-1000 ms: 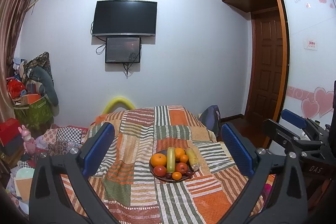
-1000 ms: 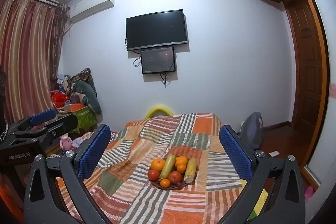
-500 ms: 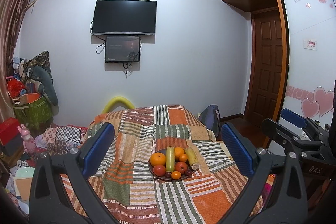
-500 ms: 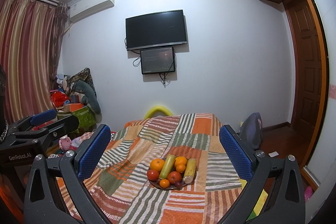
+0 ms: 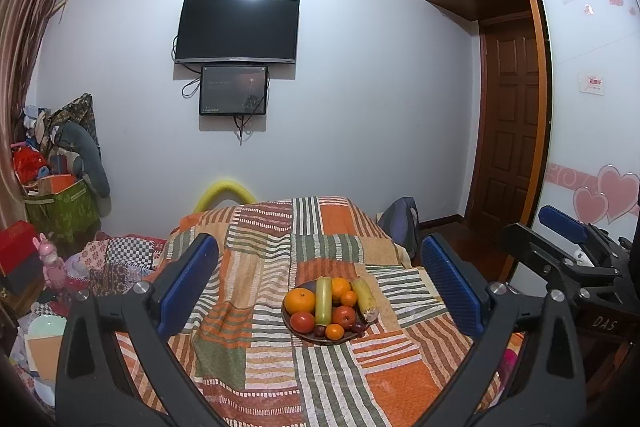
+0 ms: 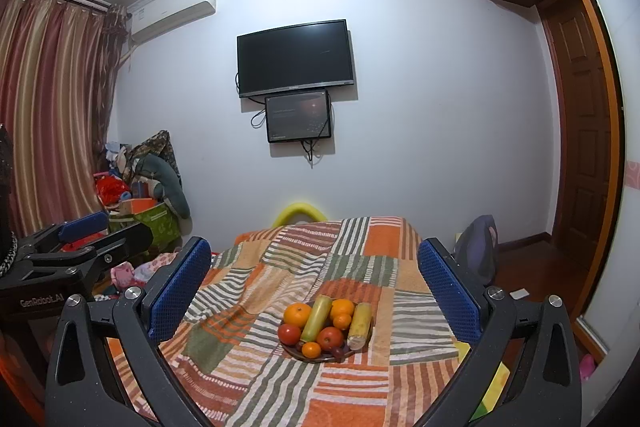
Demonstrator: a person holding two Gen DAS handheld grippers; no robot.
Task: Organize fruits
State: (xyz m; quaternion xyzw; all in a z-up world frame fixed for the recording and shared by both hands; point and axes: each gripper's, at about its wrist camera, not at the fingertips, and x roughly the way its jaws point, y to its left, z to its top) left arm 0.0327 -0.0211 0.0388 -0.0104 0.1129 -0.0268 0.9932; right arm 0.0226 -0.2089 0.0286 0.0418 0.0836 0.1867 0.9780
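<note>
since a second ago both views have barely shifted, the plate (image 5: 289, 323) sitting a touch lower in the right view. the left gripper (image 5: 320, 283) and right gripper (image 6: 314, 291) hang spread wide and released, holding nothing, well short of the dark plate on the patchwork blanket (image 5: 260, 367). piled on it: a large orange (image 5: 299, 300), a green cylinder fruit (image 5: 323, 294), two red apples, small oranges, a corn cob (image 5: 366, 298) and dark grapes at the near rim.
</note>
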